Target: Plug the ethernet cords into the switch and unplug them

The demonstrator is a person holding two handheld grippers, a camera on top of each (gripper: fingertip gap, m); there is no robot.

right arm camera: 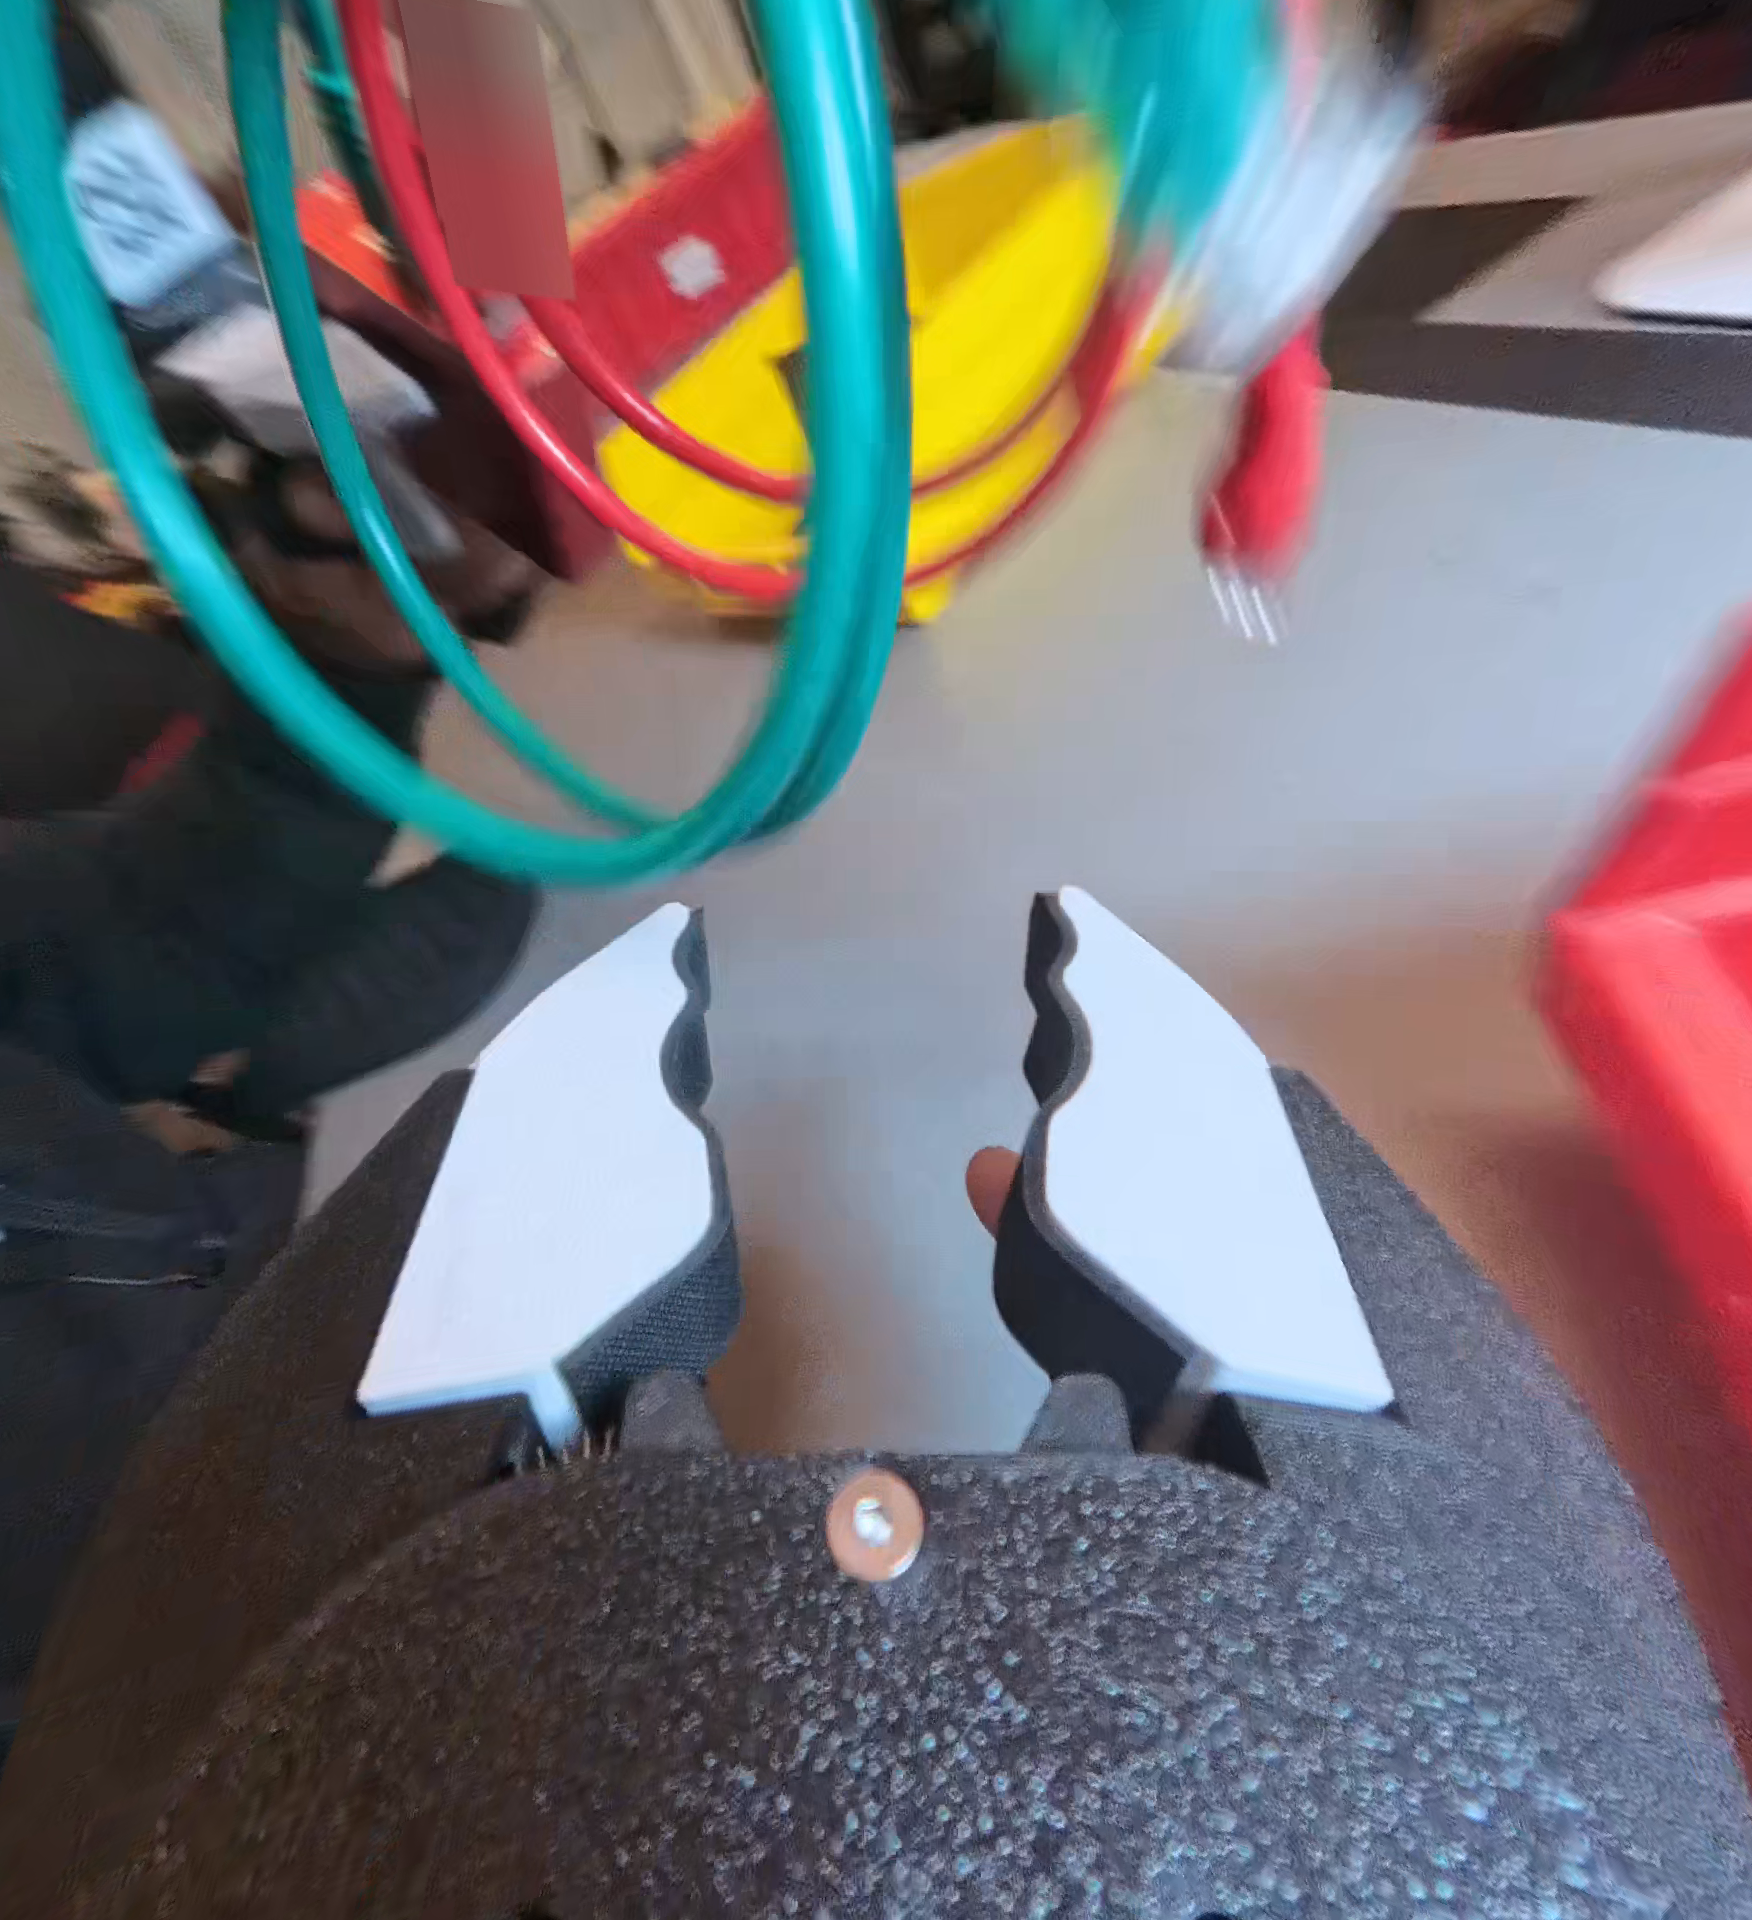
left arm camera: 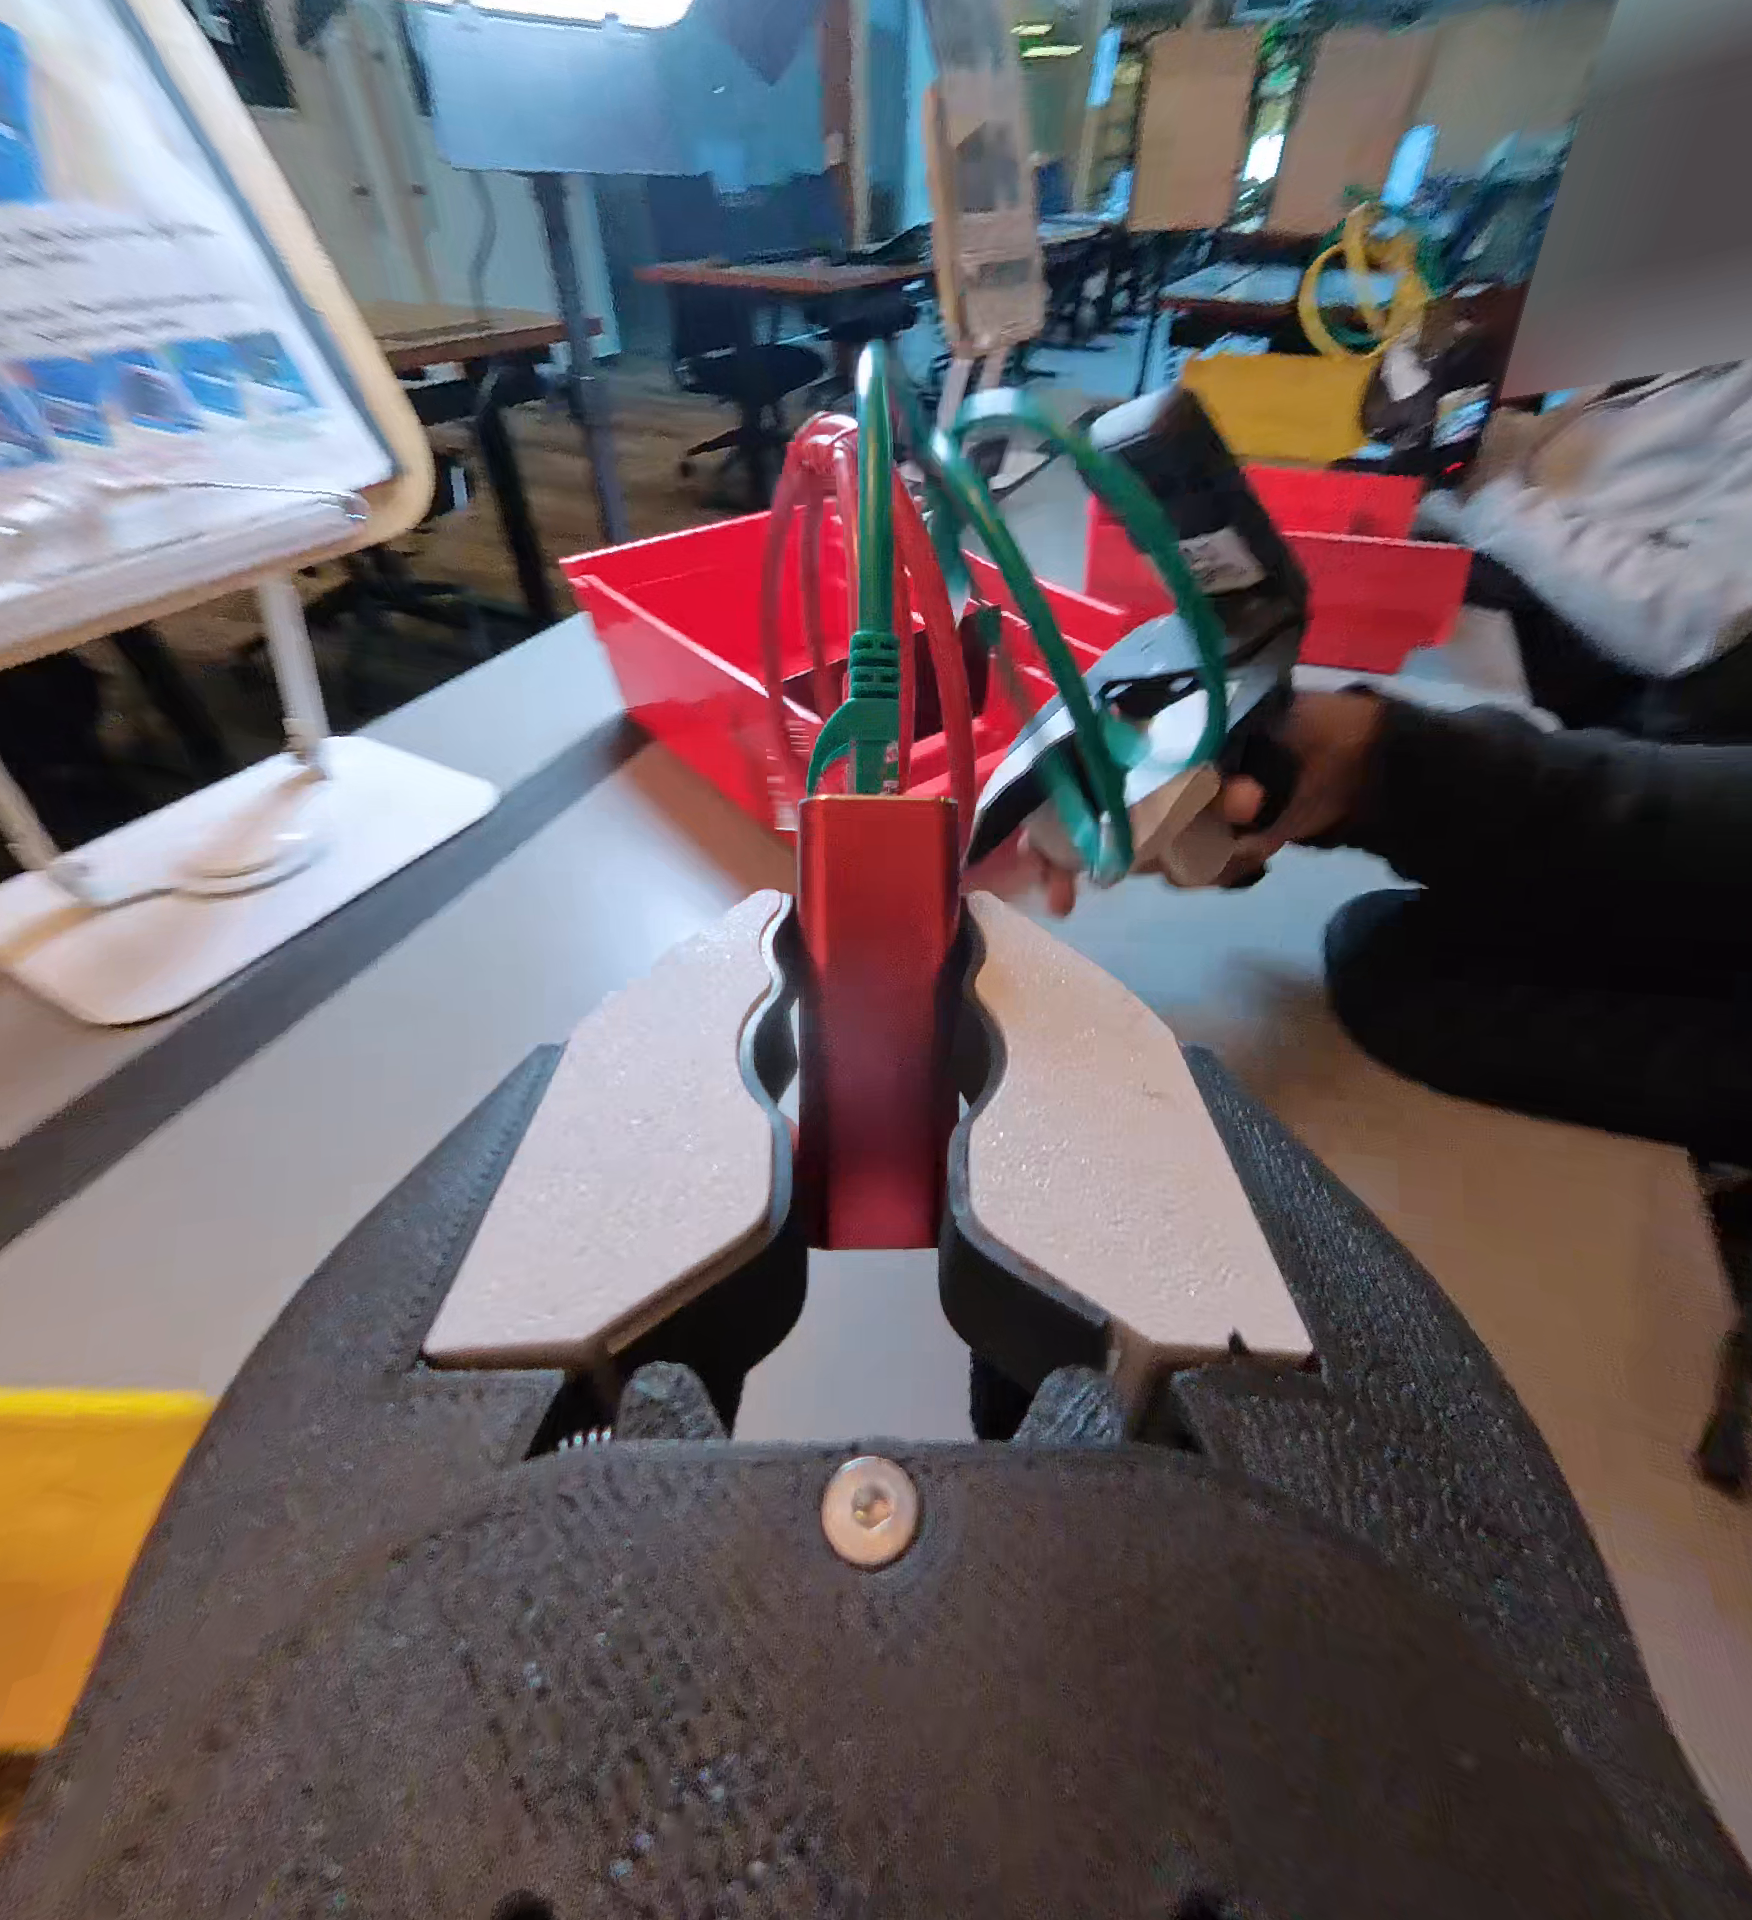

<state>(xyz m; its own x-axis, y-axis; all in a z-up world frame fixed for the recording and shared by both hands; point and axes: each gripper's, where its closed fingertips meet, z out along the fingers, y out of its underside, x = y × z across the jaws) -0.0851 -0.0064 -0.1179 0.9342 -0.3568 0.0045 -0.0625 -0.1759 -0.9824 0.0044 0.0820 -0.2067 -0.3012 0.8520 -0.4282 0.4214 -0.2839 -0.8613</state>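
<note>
Left gripper clamps switch; right gripper seemingly empty.

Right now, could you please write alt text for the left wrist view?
The left gripper clamps a red switch with green and red ethernet cords plugged in. Beyond, the right gripper hovers near red bins.

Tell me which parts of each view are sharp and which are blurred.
Left wrist view: the left gripper and red switch are sharp; the sign stand and the right gripper smear.
Right wrist view: its fingers are crisp; the green cord, red cord and red bin are motion-blurred.
</note>
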